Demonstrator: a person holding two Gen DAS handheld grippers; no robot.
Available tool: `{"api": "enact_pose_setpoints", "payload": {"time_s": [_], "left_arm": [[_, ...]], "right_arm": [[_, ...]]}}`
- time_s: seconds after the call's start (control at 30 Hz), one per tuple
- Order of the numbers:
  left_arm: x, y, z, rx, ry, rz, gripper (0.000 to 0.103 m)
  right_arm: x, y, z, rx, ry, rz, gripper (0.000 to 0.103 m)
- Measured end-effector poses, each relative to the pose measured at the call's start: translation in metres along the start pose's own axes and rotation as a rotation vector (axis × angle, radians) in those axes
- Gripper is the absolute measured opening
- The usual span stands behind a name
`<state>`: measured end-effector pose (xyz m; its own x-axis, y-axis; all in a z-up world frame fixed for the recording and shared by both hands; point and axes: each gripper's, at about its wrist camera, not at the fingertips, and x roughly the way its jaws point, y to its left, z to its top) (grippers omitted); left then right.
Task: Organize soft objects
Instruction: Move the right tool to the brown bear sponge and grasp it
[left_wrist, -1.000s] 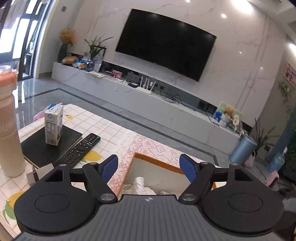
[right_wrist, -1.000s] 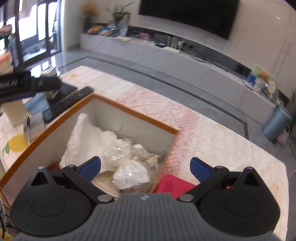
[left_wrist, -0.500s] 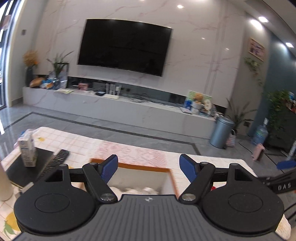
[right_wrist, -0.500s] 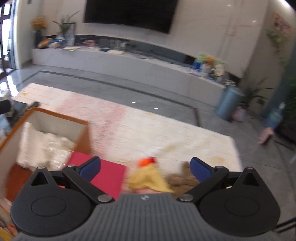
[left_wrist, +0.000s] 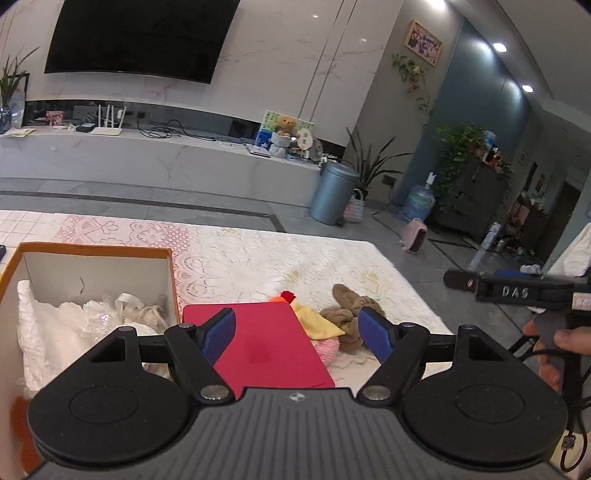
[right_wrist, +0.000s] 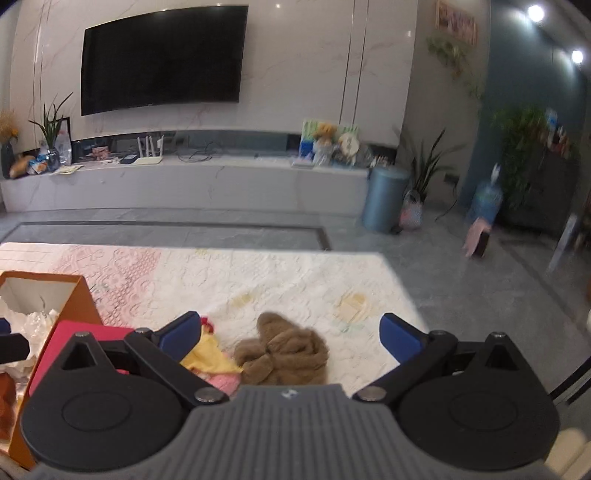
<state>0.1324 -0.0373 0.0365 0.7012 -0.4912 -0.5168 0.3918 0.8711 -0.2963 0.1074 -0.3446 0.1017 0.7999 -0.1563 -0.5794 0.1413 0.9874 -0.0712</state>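
Both views are swung rightward compared with a second ago: the orange box that then filled the right wrist view is now pushed to its left edge, and the loose soft items are brought to the centre.

The right gripper (right_wrist: 290, 332) is held with its jaws spread wide and nothing between them, just above and short of the brown knitted piece (right_wrist: 284, 350). The left gripper (left_wrist: 297, 332) is likewise spread wide and empty, poised over the red flat sheet (left_wrist: 266, 343). Beside the brown piece, touching it, a yellow cloth (right_wrist: 207, 356) and a pink soft item (right_wrist: 221, 382) are seen, with a small red tuft (left_wrist: 287, 295) at the top; whether these belong to one toy cannot be told, as the right wrist view is slightly blurred.

The orange box (left_wrist: 92, 249) is found just left of the red sheet, already holding white crumpled wrapping (left_wrist: 74, 314).

The step in hand is judged to be a reach for the brown piece. It is best done if the blue pads (right_wrist: 400, 338) are lowered astride the thickest fold, so that the limp knit is gathered rather than pinched at an edge, and the yellow cloth is not dragged along.
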Motion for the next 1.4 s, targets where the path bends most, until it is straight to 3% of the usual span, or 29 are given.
{"api": "enact_pose_setpoints", "payload": {"time_s": [0.27,0.37,0.5,0.67,0.8,0.9,1.07,1.2,1.33,1.4], "left_arm": [[0.032,-0.017,-0.005,0.054,0.082,0.098,0.089],[0.043,-0.025,-0.003,0.109,0.087,0.126,0.089],[0.051,-0.028,-0.004,0.108,0.091,0.167,0.089],[0.056,-0.027,-0.014,0.142,0.110,0.134,0.089],[0.060,-0.026,-0.020,0.134,0.127,0.087,0.089],[0.062,-0.027,-0.021,0.144,0.132,0.089,0.089],[0.066,-0.023,-0.023,0.148,0.140,0.103,0.089],[0.064,-0.022,-0.024,0.160,0.133,0.122,0.089],[0.058,-0.023,-0.022,0.153,0.122,0.132,0.089],[0.055,-0.022,-0.020,0.142,0.114,0.126,0.089]], "right_arm": [[0.082,-0.008,-0.027,-0.066,0.086,-0.015,0.100],[0.108,-0.008,-0.039,-0.253,0.107,0.005,0.101],[0.138,-0.001,-0.058,-0.589,0.131,0.059,0.101],[0.163,-0.001,-0.085,-0.971,0.073,0.261,0.100],[0.192,0.000,-0.095,-1.131,0.078,0.305,0.100],[0.215,-0.001,-0.089,-1.115,0.098,0.297,0.100],[0.240,-0.005,-0.073,-0.976,0.078,0.345,0.101],[0.260,-0.012,-0.059,-0.802,0.181,0.395,0.101],[0.270,-0.021,-0.054,-0.603,0.306,0.390,0.100],[0.264,-0.023,-0.059,-0.565,0.309,0.389,0.092]]}}
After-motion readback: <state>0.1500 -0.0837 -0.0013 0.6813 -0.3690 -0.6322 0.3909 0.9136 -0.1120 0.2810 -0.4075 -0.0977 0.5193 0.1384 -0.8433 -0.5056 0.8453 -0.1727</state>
